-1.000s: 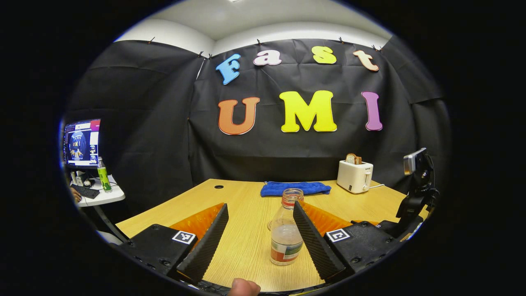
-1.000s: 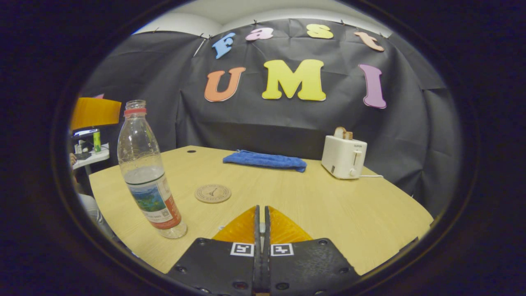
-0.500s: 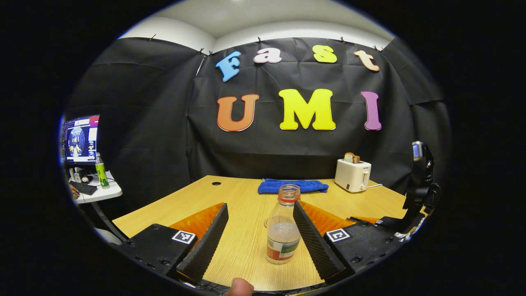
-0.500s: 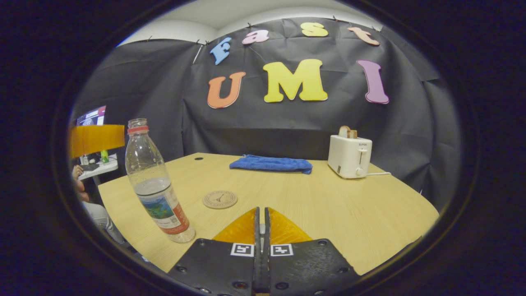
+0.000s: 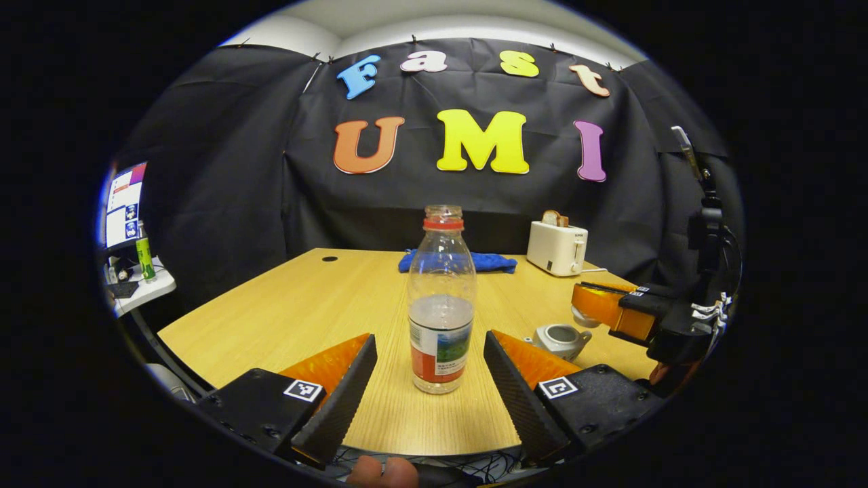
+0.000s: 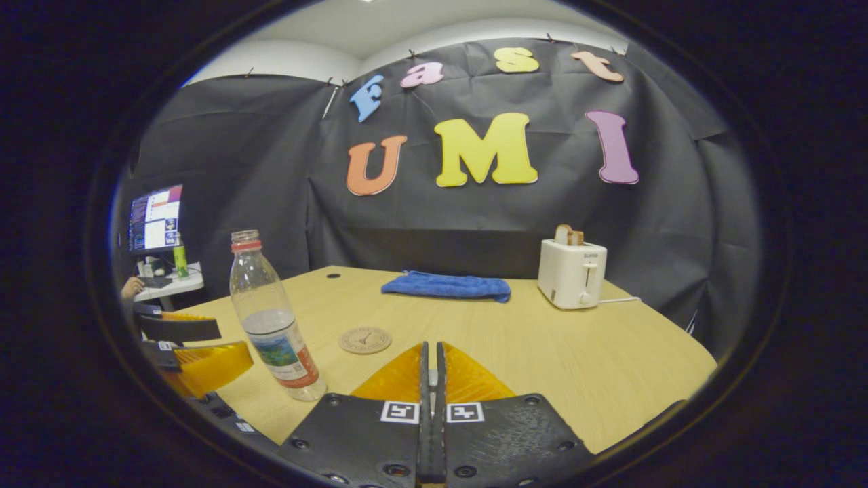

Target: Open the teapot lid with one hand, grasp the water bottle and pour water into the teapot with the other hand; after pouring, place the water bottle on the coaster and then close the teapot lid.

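1. At the table's near edge, left gripper [image 5: 420,379]: jaws spread wide, holding nothing; the bottle [image 5: 441,305] stands upright ahead, on the line between the fingers but apart from both.
2. Right gripper [image 6: 430,379]: fingers pressed together with only a thin slit between; whether the small pale thing at the tips is a lid, I cannot tell; from the left gripper view it hangs just above the teapot [image 5: 559,339].
3. Bottle: clear plastic, uncapped, red neck ring, roughly half full; label wraps the lower body; standing on the bare table [image 6: 542,352], near the coaster [image 6: 365,339] but not on it.
4. Teapot: small, pale, low on the table to the right of the bottle; mouth looks open.
5. Handling, as judged: thin plastic wall likely yields under a hard squeeze, and with no cap, water could jump out; moderate weight, sloshing; smooth surface may slip; best hold is the labelled belly, below the shoulder, with firm but modest pressure.
6. Further off: blue cloth [image 6: 446,285] at the far edge; toaster [image 6: 571,273] to its right; both well apart from the work.
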